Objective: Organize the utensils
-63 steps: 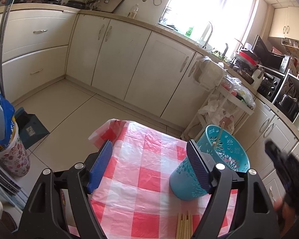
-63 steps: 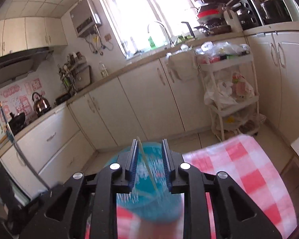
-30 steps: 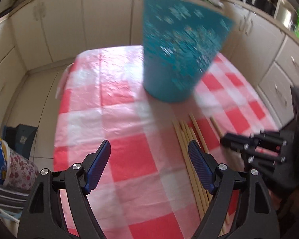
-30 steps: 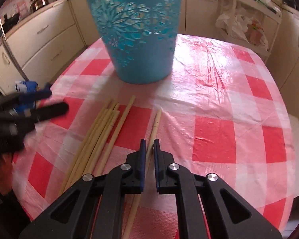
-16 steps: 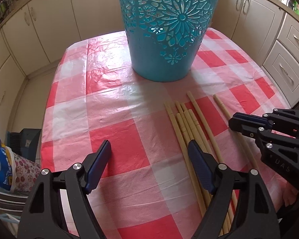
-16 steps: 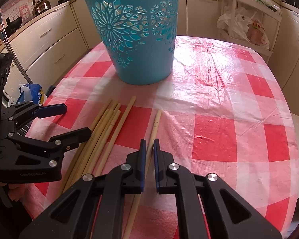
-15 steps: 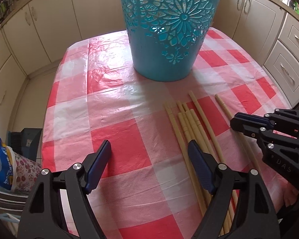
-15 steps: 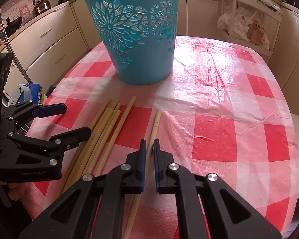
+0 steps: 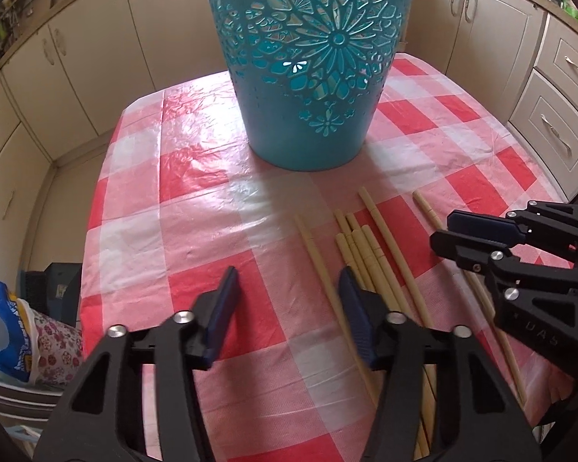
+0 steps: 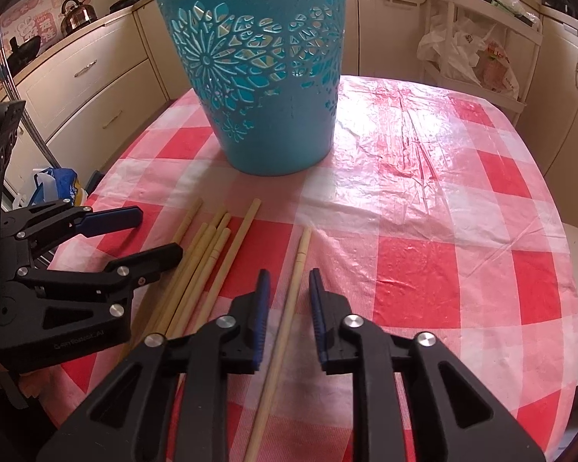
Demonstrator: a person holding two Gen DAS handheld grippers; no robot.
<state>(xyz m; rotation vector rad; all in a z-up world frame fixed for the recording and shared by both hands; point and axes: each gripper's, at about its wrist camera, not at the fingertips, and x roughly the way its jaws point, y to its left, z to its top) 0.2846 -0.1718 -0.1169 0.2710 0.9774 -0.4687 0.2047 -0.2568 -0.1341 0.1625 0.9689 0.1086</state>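
Table: I see a small table under a glossy red-and-white checked plastic cloth (image 10: 443, 200), with cream kitchen cabinets (image 9: 77, 57) behind it.
Basket: a tall turquoise plastic basket with cut-out flower patterns (image 10: 266, 88) stands upright at the far middle of the cloth. Its rim is cut off in both views, so I cannot tell what is inside.
Left gripper: my black left gripper with blue pads (image 9: 285, 300) points steeply down over the near part of the cloth. Its jaws are closing with only bare cloth between them; its right finger (image 9: 356, 323) covers part of the leftmost stick of the bundle.
Right gripper: my black right gripper with blue pads (image 10: 287, 308) also points steeply down. Its jaws are opening, straddling the single stick without the pads pressing on it.
Bundle: a loose bundle of pale bamboo chopsticks (image 10: 200, 265) lies flat in front of the basket, tips toward it, between the two grippers.
Single stick: one pale bamboo chopstick (image 10: 294, 269) lies apart, just right of the bundle.
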